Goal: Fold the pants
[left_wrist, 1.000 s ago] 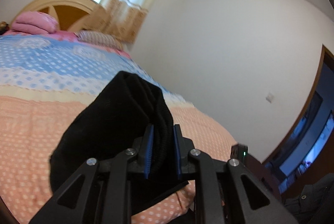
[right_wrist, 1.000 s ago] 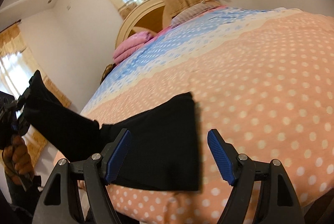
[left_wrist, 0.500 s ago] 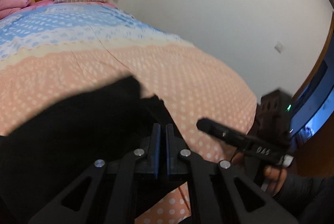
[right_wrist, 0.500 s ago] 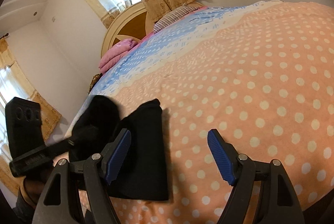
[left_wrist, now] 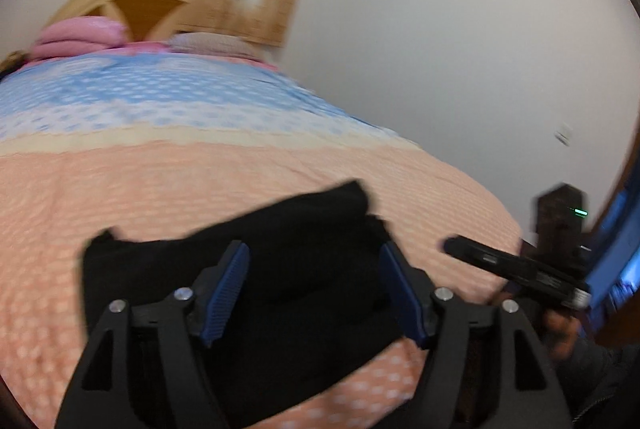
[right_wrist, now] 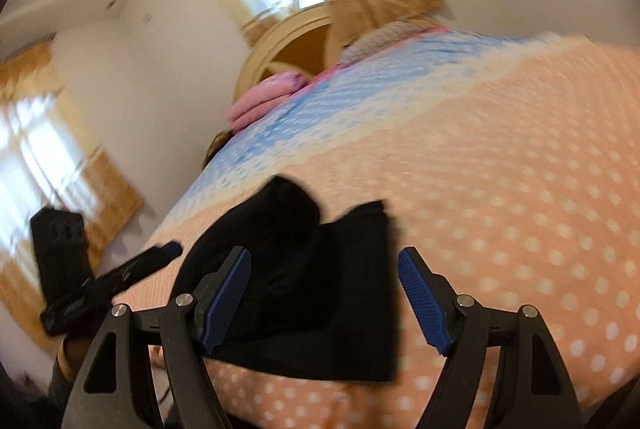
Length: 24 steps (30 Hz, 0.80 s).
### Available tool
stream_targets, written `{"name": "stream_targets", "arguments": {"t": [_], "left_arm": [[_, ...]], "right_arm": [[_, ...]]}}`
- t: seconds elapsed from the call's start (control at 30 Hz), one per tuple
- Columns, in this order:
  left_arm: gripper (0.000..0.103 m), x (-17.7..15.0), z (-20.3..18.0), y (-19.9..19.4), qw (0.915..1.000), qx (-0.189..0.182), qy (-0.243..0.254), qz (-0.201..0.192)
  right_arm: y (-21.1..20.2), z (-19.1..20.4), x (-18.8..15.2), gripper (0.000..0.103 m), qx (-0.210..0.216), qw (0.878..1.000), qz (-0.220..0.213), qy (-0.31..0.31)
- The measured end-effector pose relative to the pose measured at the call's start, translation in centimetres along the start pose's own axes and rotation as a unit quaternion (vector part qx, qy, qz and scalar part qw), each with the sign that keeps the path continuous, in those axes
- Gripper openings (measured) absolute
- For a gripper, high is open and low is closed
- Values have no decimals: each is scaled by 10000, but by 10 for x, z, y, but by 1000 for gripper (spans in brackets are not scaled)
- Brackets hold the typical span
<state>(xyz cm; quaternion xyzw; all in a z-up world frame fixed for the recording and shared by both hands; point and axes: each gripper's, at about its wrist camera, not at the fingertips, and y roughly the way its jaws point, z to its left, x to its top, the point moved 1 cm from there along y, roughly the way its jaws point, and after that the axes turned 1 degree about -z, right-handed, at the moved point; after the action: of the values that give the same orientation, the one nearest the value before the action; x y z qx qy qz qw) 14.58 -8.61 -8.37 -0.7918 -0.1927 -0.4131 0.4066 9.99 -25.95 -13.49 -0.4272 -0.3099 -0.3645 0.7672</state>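
The black pants (left_wrist: 288,269) lie folded in a bundle near the foot edge of the bed (left_wrist: 200,181). My left gripper (left_wrist: 316,289) hovers just behind the pile; its jaws are opening, and its blue pads (left_wrist: 228,285) stand apart without pressing the cloth. In the right wrist view the same pants (right_wrist: 320,277) lie on the orange dotted cover (right_wrist: 500,209), with a raised fold on their left side. My right gripper (right_wrist: 324,297) is open above the pile's near edge, nothing between its pads. Each gripper shows in the other's view: the right gripper (left_wrist: 520,269) and the left gripper (right_wrist: 104,277).
Pink folded bedding (left_wrist: 80,37) and a striped pillow (left_wrist: 212,43) lie by the wooden headboard (left_wrist: 136,1). A white wall (left_wrist: 440,49) runs along the bed's right side. A doorway (left_wrist: 616,229) opens at the far right. Curtained windows (right_wrist: 44,149) are behind.
The left gripper lowered the pants onto the bed, then opened and let them go. The right gripper stayed open and shifted slightly. The pants now rest as a folded pile.
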Motion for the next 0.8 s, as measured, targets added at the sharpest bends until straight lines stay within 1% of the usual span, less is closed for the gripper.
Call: {"name": "stream_targets", "arguments": {"t": [0.03,0.07,0.17,0.2,0.27,0.33,0.37,0.4,0.43,0.47,0.5,0.53,0.6,0.67,0.73,0.8], "left_arm": [[75,-3,10,0,9998,165,-111,-7],[75,-6,18,-1,9995,254,-212,8],[75,-16,41,-2,9974,371,-625,33],[75,-19,44,-2,9969,392,-678,39],[75,-23,52,1,9959,471,-769,47],[75,-29,57,-1,9952,501,-835,31],[75,-30,60,-1,9950,522,-855,19],[76,-31,61,-1,9947,549,-871,4],[81,-31,63,-1,9944,582,-883,-10],[85,-32,66,-1,9939,629,-907,-45],[89,-33,68,-1,9934,667,-934,-83],[89,-34,71,-2,9929,683,-966,-98],[89,-36,75,-1,9924,659,-1039,-79],[89,-36,76,-2,9922,653,-1058,-95],[89,-35,75,-4,9924,654,-1035,-138],[89,-34,73,-7,9926,647,-1009,-186]], "right_arm": [[4,14,0,77,39,9997,44,-255],[7,21,0,77,49,9992,73,-387],[25,41,2,77,150,9972,260,-682],[34,45,3,77,103,9964,352,-771],[49,47,5,77,-134,9944,580,-870],[69,40,4,77,-337,9909,1036,-796],[75,36,2,76,-465,9887,1196,-769],[81,31,-2,66,-599,9861,1372,-715],[85,27,-6,60,-631,9842,1526,-645],[86,24,-9,46,-596,9833,1617,-591],[87,23,-13,34,-461,9828,1703,-549],[86,25,-14,30,-359,9833,1687,-575],[79,32,-12,21,-316,9849,1566,-668],[71,41,-7,17,-205,9873,1377,-771],[52,54,2,16,-32,9909,996,-908],[35,55,8,15,94,9936,761,-826]]}}
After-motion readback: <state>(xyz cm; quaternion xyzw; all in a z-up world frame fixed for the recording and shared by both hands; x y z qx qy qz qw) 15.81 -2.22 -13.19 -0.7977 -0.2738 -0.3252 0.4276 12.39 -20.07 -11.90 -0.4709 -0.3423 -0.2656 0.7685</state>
